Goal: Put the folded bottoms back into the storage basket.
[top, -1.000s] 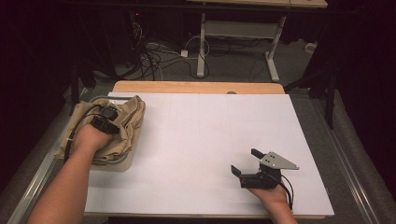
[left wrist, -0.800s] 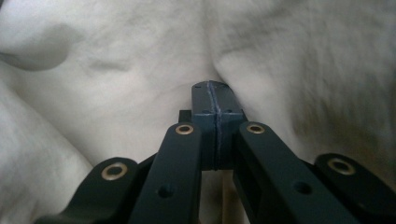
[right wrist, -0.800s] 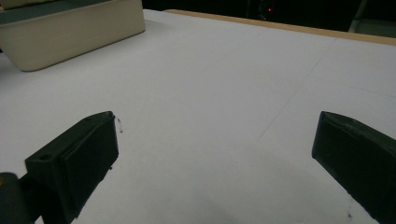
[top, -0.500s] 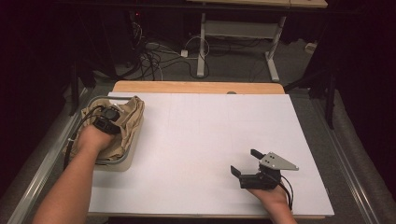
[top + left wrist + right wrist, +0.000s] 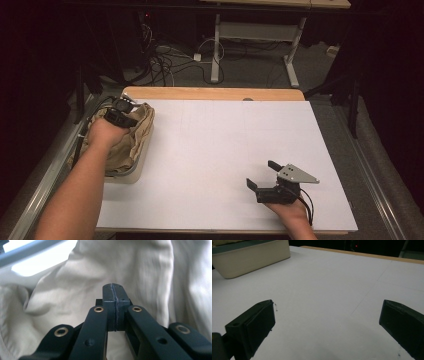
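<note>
Nearest the person, the right gripper (image 5: 263,178) rests low over the white table (image 5: 225,150) toward its near right corner, the hand behind it at the table's edge. Its jaws stand wide apart with nothing between them; in the right gripper view the two black pads (image 5: 259,322) frame bare white surface. The grey three-cornered plate sits on top of this gripper and its cable trails back toward the wrist.

Farther off, at the table's left edge, a cream tub (image 5: 131,172) holds a crumpled beige cloth (image 5: 132,142) that fills it and bulges over the rim. The same tub (image 5: 252,255) appears at the upper left of the right gripper view, well apart from the right gripper.

The left gripper (image 5: 120,111) is over the far end of the cloth, the hand (image 5: 102,132) resting on top of the fabric and the forearm running in from the lower left. In the left gripper view its jaws are pressed flat together, pad to pad, with pale folds of the cloth (image 5: 150,272) right behind the tips. A thin seam shows between the pads; whether any fabric is pinched in it I cannot tell.

Beyond the table, a strip of wooden board (image 5: 215,93) lines the far edge.
</note>
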Tool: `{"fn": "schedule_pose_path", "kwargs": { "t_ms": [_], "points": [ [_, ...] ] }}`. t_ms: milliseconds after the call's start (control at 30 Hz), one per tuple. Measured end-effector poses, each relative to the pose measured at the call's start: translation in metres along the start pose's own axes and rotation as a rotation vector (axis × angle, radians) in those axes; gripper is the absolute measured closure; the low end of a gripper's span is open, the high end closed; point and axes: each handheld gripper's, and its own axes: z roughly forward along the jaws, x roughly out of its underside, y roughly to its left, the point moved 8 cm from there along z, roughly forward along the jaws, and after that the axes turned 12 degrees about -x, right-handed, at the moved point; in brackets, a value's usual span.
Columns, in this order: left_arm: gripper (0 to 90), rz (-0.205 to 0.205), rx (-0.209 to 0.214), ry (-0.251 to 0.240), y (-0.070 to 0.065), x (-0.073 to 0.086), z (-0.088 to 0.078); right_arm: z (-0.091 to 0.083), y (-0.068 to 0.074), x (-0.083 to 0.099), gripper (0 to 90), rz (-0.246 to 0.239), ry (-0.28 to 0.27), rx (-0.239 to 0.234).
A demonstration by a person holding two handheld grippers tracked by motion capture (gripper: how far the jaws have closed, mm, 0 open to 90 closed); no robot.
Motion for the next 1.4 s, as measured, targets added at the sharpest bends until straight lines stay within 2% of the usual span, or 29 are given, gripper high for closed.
{"fn": "schedule_pose_path", "kwargs": {
  "t_ms": [100, 267, 300, 333, 467, 533, 567, 667, 800, 833, 867, 900, 1033, 1167, 1267, 1333, 1400],
  "points": [
    [87.7, 0.009, 0.012, 0.001, -0.004, -0.009, 0.008, -0.002, 0.000, 0.000, 1.4, 0.001, -0.003, 0.003],
    [87.7, -0.014, 0.040, 0.013, -0.009, -0.020, 0.026, -0.003, -0.002, 0.004, 1.4, 0.011, 0.002, 0.004],
    [87.7, -0.034, 0.064, 0.024, -0.011, -0.020, 0.035, -0.003, -0.003, 0.004, 1.4, 0.015, 0.000, 0.002],
    [87.7, -0.034, 0.064, 0.024, -0.011, -0.020, 0.035, -0.003, -0.003, 0.004, 1.4, 0.015, 0.000, 0.002],
    [87.8, -0.060, 0.089, 0.060, -0.018, -0.015, 0.058, -0.003, -0.002, 0.005, 1.6, 0.016, 0.004, 0.000],
    [87.9, -0.106, 0.120, 0.032, -0.019, -0.012, 0.064, -0.003, -0.002, 0.006, 1.6, 0.014, 0.007, 0.002],
    [87.8, -0.110, 0.126, 0.028, -0.018, -0.011, 0.064, -0.003, -0.002, 0.006, 1.7, 0.013, 0.009, 0.001],
    [87.8, -0.079, 0.113, 0.038, -0.019, -0.010, 0.061, -0.001, -0.002, 0.007, 1.7, 0.015, 0.012, 0.000],
    [87.7, -0.063, 0.092, 0.019, -0.015, -0.008, 0.046, -0.001, -0.002, 0.006, 1.8, 0.005, 0.013, 0.005],
    [87.5, -0.058, 0.079, 0.008, -0.013, -0.004, 0.035, -0.002, -0.002, 0.006, 1.8, 0.003, 0.012, 0.008],
    [87.5, -0.058, 0.079, 0.008, -0.013, -0.004, 0.035, -0.002, -0.002, 0.006, 1.8, 0.003, 0.012, 0.008],
    [87.5, -0.058, 0.084, -0.010, -0.012, -0.002, 0.027, -0.002, -0.002, 0.006, 1.8, 0.002, 0.011, 0.010],
    [87.5, -0.045, 0.062, -0.022, -0.007, 0.013, 0.003, -0.003, -0.002, 0.005, 2.0, 0.002, 0.009, 0.014],
    [86.3, -0.014, 0.050, 0.036, -0.004, 0.035, -0.011, -0.004, 0.002, 0.003, 2.3, -0.005, 0.005, 0.011],
    [86.7, 0.009, 0.064, 0.097, -0.009, 0.055, -0.017, -0.004, 0.006, 0.001, 2.5, -0.011, 0.002, 0.005],
    [87.7, 0.044, 0.101, 0.132, -0.017, 0.065, -0.020, -0.004, 0.007, 0.001, 2.6, -0.014, 0.001, 0.003],
    [87.7, 0.052, 0.146, 0.161, -0.026, 0.072, -0.023, -0.003, 0.007, 0.001, 2.8, -0.014, 0.002, 0.001]
  ]
}}
